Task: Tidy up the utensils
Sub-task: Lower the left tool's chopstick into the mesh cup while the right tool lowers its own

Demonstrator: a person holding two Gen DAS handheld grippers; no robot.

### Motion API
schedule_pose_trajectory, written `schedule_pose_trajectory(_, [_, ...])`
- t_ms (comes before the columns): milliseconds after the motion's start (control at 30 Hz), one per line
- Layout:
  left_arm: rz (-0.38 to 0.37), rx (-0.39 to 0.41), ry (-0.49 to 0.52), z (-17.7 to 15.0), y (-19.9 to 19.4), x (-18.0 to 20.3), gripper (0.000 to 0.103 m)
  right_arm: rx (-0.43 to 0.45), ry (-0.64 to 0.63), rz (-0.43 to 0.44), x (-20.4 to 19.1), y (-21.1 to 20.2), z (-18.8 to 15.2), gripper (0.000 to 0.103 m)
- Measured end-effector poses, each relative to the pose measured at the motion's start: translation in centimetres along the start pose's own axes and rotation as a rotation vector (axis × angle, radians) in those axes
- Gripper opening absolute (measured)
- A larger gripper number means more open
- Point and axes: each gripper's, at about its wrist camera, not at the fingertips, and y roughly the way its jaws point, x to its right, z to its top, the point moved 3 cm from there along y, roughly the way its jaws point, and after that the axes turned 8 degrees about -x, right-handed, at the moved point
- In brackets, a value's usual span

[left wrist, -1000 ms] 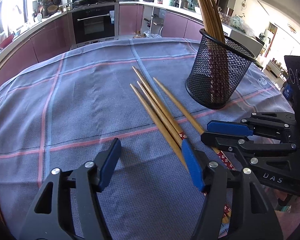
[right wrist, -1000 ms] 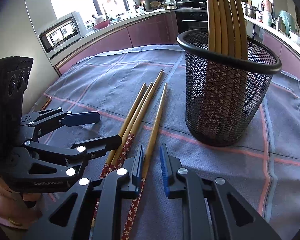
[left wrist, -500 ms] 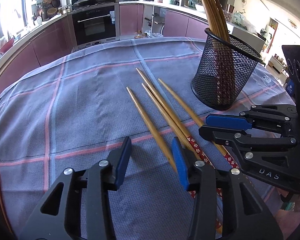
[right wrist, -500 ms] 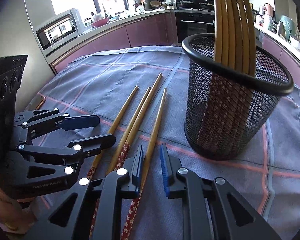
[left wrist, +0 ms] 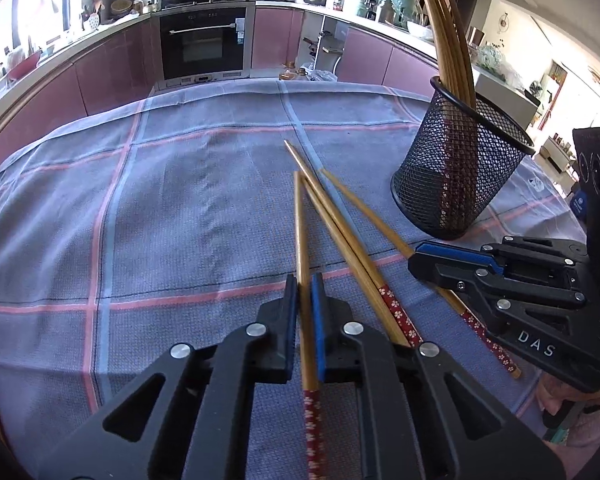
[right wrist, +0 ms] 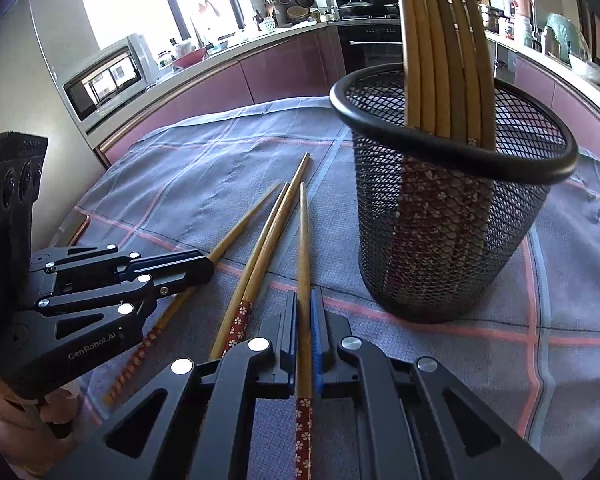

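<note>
Gripping one chopstick each: left gripper, right gripper, jaws clenched; two chopsticks between; mesh holder ahead.

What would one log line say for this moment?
left gripper: shut on leftmost chopstick | right gripper: shut on rightmost chopstick | mesh cup: holds chopsticks

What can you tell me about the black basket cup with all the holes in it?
The black mesh cup is round, made of what looks like metal wire netting with a smooth solid rim, wider at the top. It stands upright on the checked cloth, with no tongs touching it. Several long wooden chopsticks stand inside, plain ends up, leaning against the rim; through the mesh you can see their red flowered ends. Other chopsticks lie on the cloth beside it, not touching it.
</note>
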Motion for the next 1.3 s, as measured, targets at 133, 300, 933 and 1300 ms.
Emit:
schedule_pose_trajectory(133, [-0.030, 0.016, -0.001, -0.3, -0.8, 0.1, 0.008, 0.023, -0.003, 0.029, -0.1, -0.8, -0.1, 0.006])
schedule_pose_trajectory(300, [-0.052, 0.002, 0.027, -0.7, -0.9, 0.6, 0.008, 0.016, -0.049, 0.054, -1.1, -1.1, -0.2, 0.006])
schedule_pose_trajectory(933, [-0.056, -0.040, 0.050, -0.8, 0.1, 1.2, 0.008, 0.001, -0.062, 0.056, -1.5, -0.4, -0.4, 0.006])
schedule_pose_trajectory(1300, [-0.089, 0.020, 0.058, -0.2, -2.6, 1.7, 0.008, 0.082, -0.059, 0.068, -1.0, -3.5, -0.1, 0.006])
